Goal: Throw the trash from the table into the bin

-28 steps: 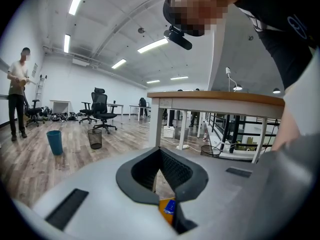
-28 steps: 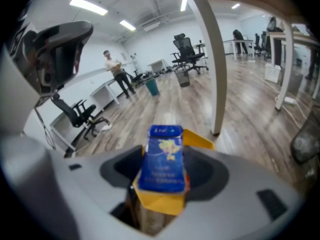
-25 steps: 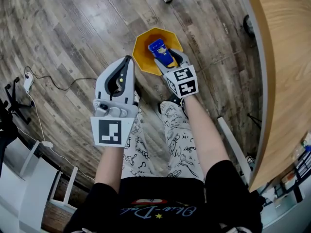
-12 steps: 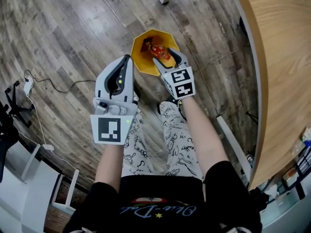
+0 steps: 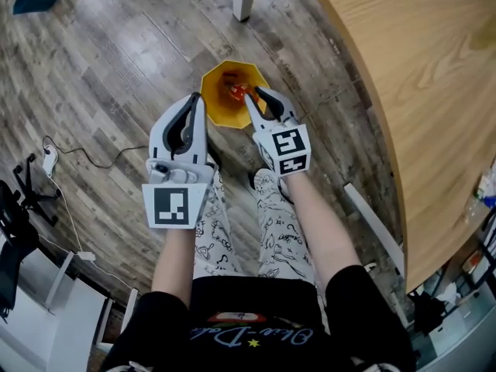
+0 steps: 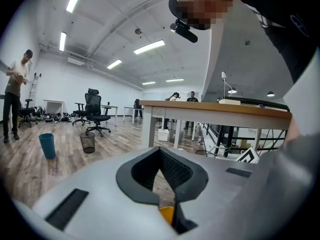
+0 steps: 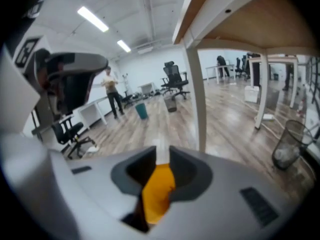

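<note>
left gripper (image 5: 199, 99): pale grey moulded plastic shell, black ribbed lining inside the jaws, small grey buttons at the rear
right gripper (image 5: 254, 95): same pale grey shell, black jaw tips
left marker cube (image 5: 174, 206): white face, black square code
right marker cube (image 5: 288, 149): white faces, black square codes on two visible sides
T-shirt (image 5: 248, 316): black, short-sleeved, pale blue script print with a small yellow star across the chest
trousers (image 5: 277, 231): white fabric, black doodle drawings all over
forearms: bare below the sleeves

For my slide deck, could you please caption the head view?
Empty right tongs, jaws just closing, hover over the orange bin holding a red wrapper.
</note>
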`<move>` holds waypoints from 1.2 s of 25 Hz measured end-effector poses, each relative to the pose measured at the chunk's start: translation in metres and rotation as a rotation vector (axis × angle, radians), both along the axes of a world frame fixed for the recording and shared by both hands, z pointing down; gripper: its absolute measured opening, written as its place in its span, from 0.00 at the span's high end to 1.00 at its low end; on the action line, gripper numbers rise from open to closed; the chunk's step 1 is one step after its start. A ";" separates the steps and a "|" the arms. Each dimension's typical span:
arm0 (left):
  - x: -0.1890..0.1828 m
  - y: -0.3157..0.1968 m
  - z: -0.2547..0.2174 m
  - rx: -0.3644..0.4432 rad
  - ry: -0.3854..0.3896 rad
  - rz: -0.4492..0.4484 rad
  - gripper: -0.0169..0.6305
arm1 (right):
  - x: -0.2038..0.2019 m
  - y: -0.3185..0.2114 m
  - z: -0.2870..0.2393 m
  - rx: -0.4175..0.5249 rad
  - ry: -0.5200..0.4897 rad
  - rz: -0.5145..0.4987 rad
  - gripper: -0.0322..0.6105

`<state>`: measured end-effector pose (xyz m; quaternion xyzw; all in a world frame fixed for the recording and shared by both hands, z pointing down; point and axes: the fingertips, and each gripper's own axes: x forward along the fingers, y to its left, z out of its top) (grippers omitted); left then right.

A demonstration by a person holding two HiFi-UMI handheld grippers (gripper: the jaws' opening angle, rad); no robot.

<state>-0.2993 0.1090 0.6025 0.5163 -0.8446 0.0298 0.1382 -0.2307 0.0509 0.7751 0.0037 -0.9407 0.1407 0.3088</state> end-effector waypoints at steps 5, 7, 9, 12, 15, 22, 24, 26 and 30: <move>0.003 -0.009 -0.023 0.013 -0.020 0.019 0.96 | -0.001 -0.008 -0.058 0.029 -0.098 0.065 0.94; 0.009 -0.012 -0.033 0.016 -0.028 0.038 0.96 | 0.003 -0.010 -0.085 0.023 -0.147 0.090 0.94; 0.016 -0.015 -0.045 0.014 -0.038 0.060 0.96 | 0.008 -0.011 -0.115 0.011 -0.209 0.103 0.94; 0.022 -0.020 -0.065 0.032 -0.050 0.090 0.96 | 0.017 -0.015 -0.160 0.030 -0.286 0.121 0.94; 0.032 -0.024 -0.082 0.040 -0.054 0.108 0.96 | 0.031 -0.017 -0.198 0.046 -0.335 0.166 0.94; 0.046 -0.030 -0.131 0.056 -0.102 0.091 0.96 | 0.065 -0.033 -0.287 0.074 -0.451 0.237 0.94; 0.049 -0.032 -0.145 0.062 -0.121 0.097 0.96 | 0.073 -0.040 -0.306 0.090 -0.476 0.247 0.94; 0.056 -0.035 -0.159 0.071 -0.132 0.110 0.96 | 0.084 -0.047 -0.323 0.103 -0.490 0.269 0.94; 0.072 -0.046 -0.185 0.086 -0.137 0.146 0.96 | 0.103 -0.063 -0.355 0.113 -0.535 0.348 0.94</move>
